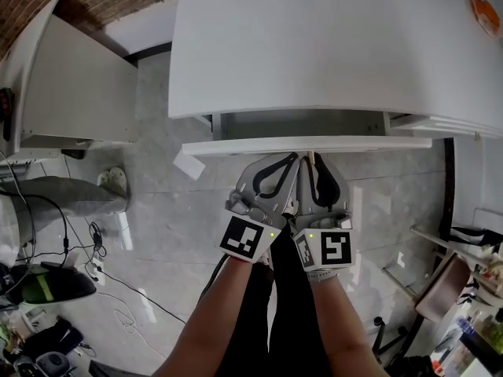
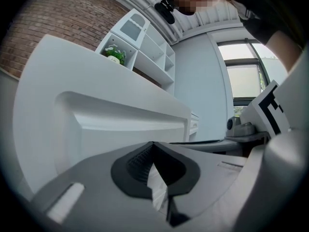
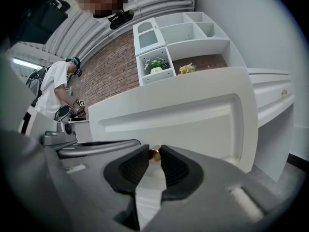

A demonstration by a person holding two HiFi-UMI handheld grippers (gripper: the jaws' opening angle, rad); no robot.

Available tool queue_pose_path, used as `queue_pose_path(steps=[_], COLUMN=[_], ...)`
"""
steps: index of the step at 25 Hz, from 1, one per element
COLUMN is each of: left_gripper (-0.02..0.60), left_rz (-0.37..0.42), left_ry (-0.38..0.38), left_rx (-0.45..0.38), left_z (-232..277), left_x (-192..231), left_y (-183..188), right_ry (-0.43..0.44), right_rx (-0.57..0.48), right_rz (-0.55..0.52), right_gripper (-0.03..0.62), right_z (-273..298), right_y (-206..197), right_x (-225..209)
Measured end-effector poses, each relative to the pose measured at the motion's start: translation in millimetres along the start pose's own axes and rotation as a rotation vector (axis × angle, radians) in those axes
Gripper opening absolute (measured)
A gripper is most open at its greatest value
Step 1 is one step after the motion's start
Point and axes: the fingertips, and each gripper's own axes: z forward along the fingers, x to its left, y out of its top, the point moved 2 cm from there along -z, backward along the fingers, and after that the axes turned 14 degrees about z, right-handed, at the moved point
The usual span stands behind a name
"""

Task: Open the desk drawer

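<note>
Straight ahead of the right gripper (image 3: 154, 150), the brass knob (image 3: 154, 154) of the drawer front (image 3: 193, 124) sits clamped between its jaws; the left gripper (image 2: 153, 146) alongside is closed and empty.

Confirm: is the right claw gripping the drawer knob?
Yes, the right claw pinches the small brass knob on the drawer front.

White cubby shelves (image 3: 178, 33) with small plants (image 3: 155, 65) sit against a brick wall (image 3: 108, 66), a person in a white shirt (image 3: 54, 88) stands nearby, and black cables (image 1: 94, 238) cross the floor (image 1: 157, 242).
</note>
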Motion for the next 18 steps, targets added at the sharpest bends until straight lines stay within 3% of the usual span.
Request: queue_pose_path(steps=[18], left_gripper=[-0.014], left_rz=[0.031], left_ry=[-0.018], left_rx=[0.010], left_z=[-19.7], left_x=[-28.1], left_y=[-0.1], right_ry=[-0.003], right_rx=[0.001], right_rz=[-0.012], right_gripper=[0.071], right_z=[-33.8], right_y=[-8.9], right_x=[3.8])
